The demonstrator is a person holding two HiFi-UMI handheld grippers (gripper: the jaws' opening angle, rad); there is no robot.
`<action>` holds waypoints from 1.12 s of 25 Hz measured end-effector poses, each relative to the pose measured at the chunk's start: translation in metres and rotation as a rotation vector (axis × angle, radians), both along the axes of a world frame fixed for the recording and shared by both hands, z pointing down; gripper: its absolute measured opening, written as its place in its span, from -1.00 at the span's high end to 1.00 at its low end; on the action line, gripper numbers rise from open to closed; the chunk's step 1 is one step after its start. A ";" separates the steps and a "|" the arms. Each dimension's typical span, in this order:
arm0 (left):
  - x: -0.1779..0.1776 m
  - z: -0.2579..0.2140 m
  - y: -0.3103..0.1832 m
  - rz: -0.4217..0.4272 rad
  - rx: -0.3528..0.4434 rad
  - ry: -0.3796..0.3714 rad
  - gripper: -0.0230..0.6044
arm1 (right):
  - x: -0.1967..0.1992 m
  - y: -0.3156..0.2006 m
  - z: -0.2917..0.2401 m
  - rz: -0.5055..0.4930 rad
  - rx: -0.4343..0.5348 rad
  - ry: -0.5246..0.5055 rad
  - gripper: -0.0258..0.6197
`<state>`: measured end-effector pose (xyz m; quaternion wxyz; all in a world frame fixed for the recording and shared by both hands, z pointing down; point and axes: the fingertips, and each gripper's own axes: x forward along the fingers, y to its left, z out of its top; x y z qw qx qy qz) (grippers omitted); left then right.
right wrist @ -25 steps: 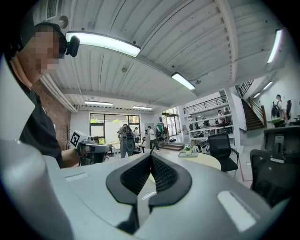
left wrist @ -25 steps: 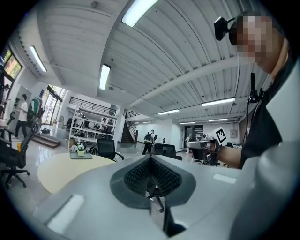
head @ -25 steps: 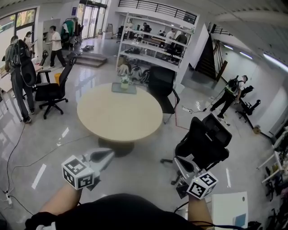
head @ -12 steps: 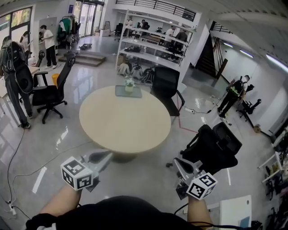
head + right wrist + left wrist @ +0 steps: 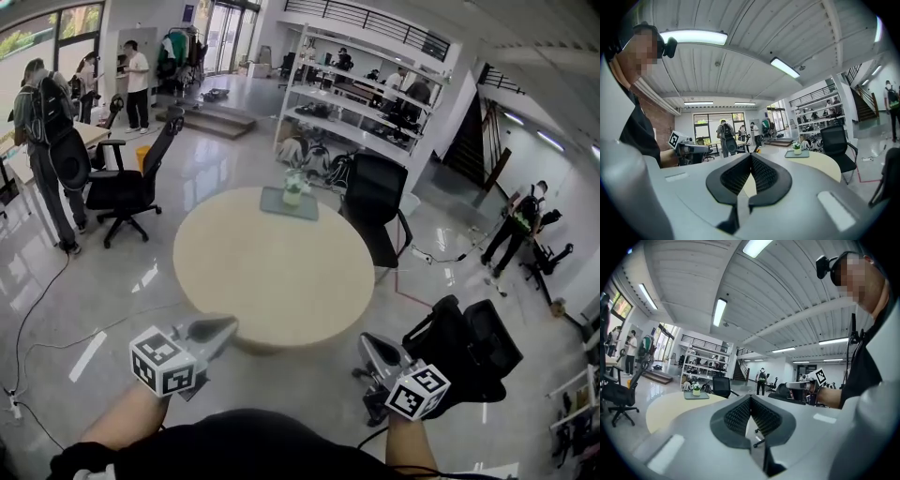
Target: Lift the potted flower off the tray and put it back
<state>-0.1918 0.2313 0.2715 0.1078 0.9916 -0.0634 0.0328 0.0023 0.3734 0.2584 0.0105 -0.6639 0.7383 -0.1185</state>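
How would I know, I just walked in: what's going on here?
A person holds a gripper in each hand. The left gripper and the right gripper are both shut and empty, held out toward the round table. The potted flower stands on its tray at the table's far side, untouched.

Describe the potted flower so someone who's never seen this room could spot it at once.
Find the round beige table in the middle of the hall. At its far edge, near a black chair, lies a flat grey tray. The potted flower stands on it: a small pale pot with green leaves, the only upright thing on the table.
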 end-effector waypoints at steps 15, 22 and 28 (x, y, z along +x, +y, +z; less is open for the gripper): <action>0.130 -0.015 -0.004 -0.129 0.052 -0.053 0.93 | 0.145 -0.049 0.003 -0.163 0.030 -0.053 0.88; 0.146 0.000 -0.045 -0.112 0.027 -0.043 0.93 | 0.160 -0.083 0.021 -0.134 0.001 -0.070 0.88; 0.145 0.008 -0.128 -0.045 -0.001 0.011 0.93 | 0.151 -0.149 0.018 -0.068 -0.008 -0.022 0.88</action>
